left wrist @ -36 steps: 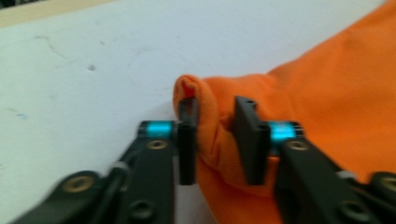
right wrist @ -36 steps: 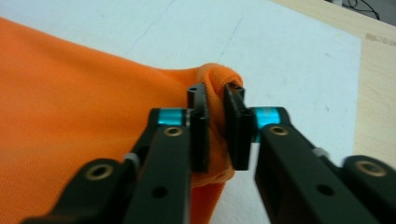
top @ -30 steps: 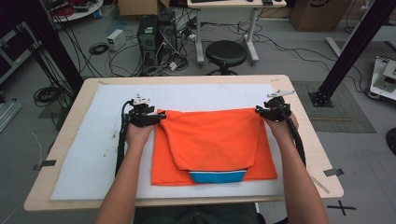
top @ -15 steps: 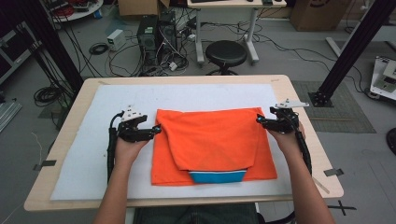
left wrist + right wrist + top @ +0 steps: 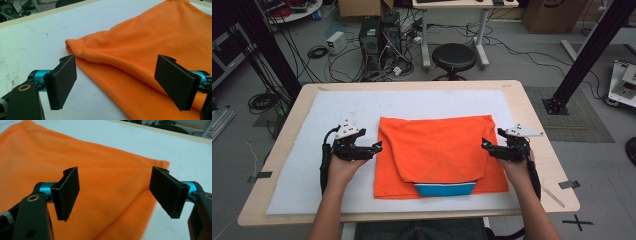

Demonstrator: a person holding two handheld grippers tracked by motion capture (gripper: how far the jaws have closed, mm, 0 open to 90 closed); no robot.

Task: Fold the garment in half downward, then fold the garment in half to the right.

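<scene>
Item: orange garment [image 5: 439,150], folded, lay flat near the middle of the white mat [image 5: 437,102] on the wooden table [image 5: 532,107]. A blue band [image 5: 445,189] showed under the folded top layer at the near edge.

Edges and room: bare mat lay open beyond the garment's far edge and wide on its left side; a narrower strip of mat remained on its right side and along the near edge. The garment's left and right edges lay well inside the table rim.

Left gripper [image 5: 376,148]: sat just beside the garment's left edge, tips pointing at it. Its jaws had just been opening and stood wide apart, nothing pressed between them. In the left gripper view [image 5: 116,80] the folded left edge ran across the gap below the pads, untouched.

Right gripper [image 5: 485,145]: tips at the garment's right edge, pointing inward. Its jaws had just been opening and stood wide, nothing gripped. In the right gripper view [image 5: 115,195] the cloth's right edge lay between and below the pads, clear of both.
</scene>
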